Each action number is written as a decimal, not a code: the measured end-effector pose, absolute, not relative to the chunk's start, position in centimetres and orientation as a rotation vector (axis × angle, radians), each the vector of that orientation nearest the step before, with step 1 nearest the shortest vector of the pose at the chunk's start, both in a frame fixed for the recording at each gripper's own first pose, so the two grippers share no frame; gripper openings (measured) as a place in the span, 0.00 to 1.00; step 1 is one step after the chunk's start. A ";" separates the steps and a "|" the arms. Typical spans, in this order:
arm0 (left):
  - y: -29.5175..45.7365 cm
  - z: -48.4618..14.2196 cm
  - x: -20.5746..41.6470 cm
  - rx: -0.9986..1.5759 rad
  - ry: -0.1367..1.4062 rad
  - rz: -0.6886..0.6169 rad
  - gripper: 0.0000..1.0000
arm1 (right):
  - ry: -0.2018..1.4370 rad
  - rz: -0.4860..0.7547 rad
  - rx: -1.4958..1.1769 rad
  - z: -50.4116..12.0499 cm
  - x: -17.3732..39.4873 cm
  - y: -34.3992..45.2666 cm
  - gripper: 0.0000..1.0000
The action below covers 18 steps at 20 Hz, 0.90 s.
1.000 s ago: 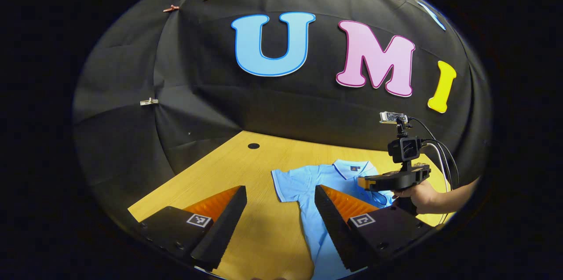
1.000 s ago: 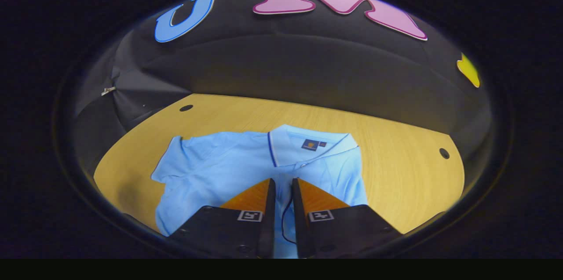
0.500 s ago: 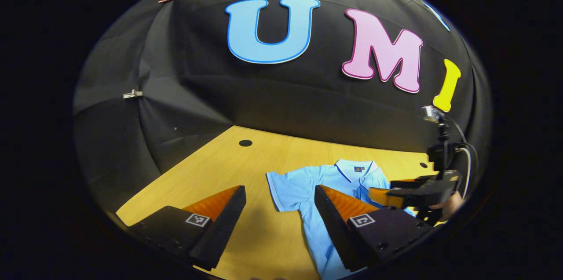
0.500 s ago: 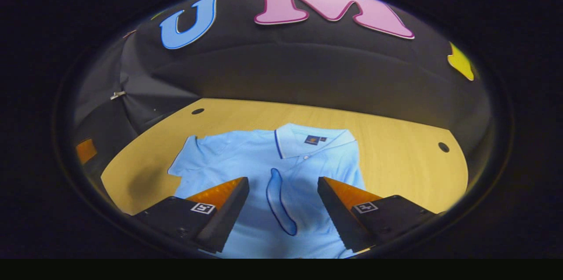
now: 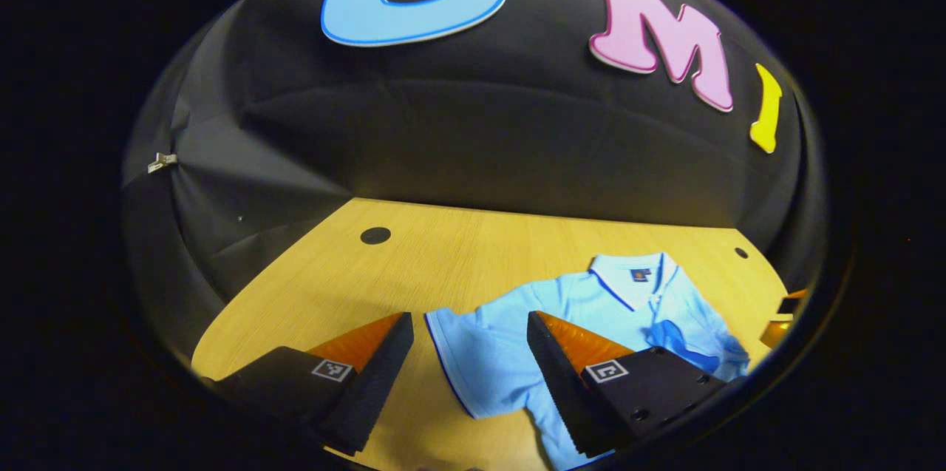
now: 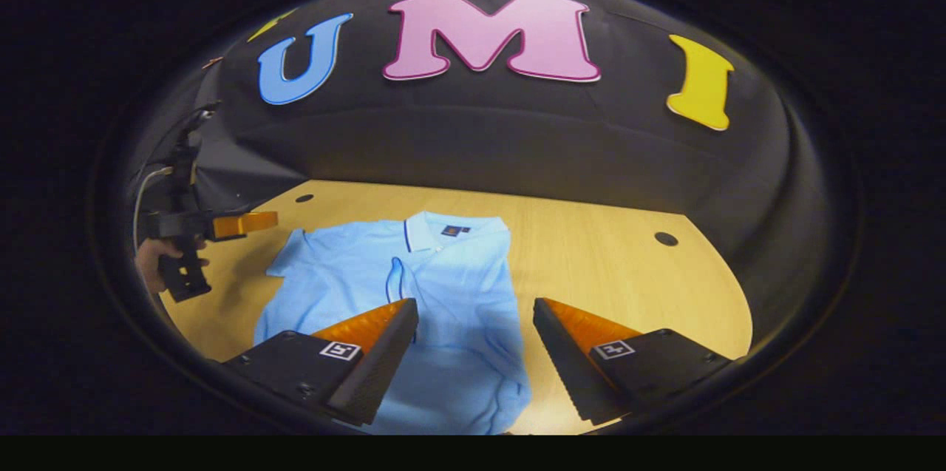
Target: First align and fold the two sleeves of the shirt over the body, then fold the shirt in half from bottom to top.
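1. Shirt (image 6: pixel 443 301) lies flat on the bench (image 6: pixel 628 271), collar (image 6: pixel 451 228) toward the wall, its right sleeve (image 6: pixel 397 280) folded over the body
2. Left sleeve (image 5: pixel 473 353) is spread out on the bench
3. Right tool (image 6: pixel 475 353) hangs wide open above the shirt, holding nothing
4. Left tool (image 5: pixel 468 375) gapes over the left sleeve, empty

The shirt (image 5: pixel 510 353) runs out of the left gripper view at its hem, and one finger (image 5: pixel 569 375) covers part of its body. In the right gripper view the shirt's (image 6: pixel 458 293) hem is likewise cut off — the small chest badge (image 6: pixel 451 230) by its collar is too small to read.
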<state>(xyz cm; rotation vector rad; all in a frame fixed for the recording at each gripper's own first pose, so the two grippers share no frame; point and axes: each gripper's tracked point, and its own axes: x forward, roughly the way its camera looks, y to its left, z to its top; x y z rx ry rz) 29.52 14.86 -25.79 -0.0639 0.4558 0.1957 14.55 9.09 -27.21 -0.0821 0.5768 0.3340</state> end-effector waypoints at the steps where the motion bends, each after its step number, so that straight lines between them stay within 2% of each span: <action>1: 15.4 -26.8 30.6 -0.083 0.472 0.209 0.98 | 0.593 0.320 -0.074 -27.4 13.7 8.1 0.98; 5: 17.0 -30.3 33.3 -0.143 0.527 0.241 0.98 | 0.608 0.269 -0.063 -28.3 13.3 5.3 0.98; 6: 17.3 -31.2 33.6 -0.123 0.552 0.255 0.94 | 0.610 0.258 -0.064 -28.5 13.2 4.8 0.98; 7: 17.5 -32.0 33.7 -0.105 0.572 0.263 0.98 | 0.617 0.252 -0.055 -28.7 13.2 4.5 0.98; 8: 17.4 -32.6 33.7 -0.090 0.592 0.268 0.93 | 0.622 0.246 -0.042 -28.8 13.3 4.3 0.98; 9: 17.5 -33.1 33.4 -0.068 0.618 0.280 0.96 | 0.622 0.239 -0.027 -28.9 13.4 4.1 0.98; 11: 16.8 -33.1 34.0 -0.059 0.615 0.249 0.92 | 0.617 0.233 -0.009 -29.0 13.2 3.8 0.98; 13: 16.0 -33.0 34.3 -0.059 0.614 0.222 0.74 | 0.620 0.235 0.001 -29.4 12.6 3.6 0.98; 16: 14.9 -33.0 34.5 -0.068 0.601 0.230 0.18 | 0.639 0.236 0.022 -30.5 11.3 3.4 0.98; 18: 14.5 -32.8 34.5 -0.068 0.600 0.224 0.07 | 0.654 0.233 0.042 -31.0 10.5 3.3 0.98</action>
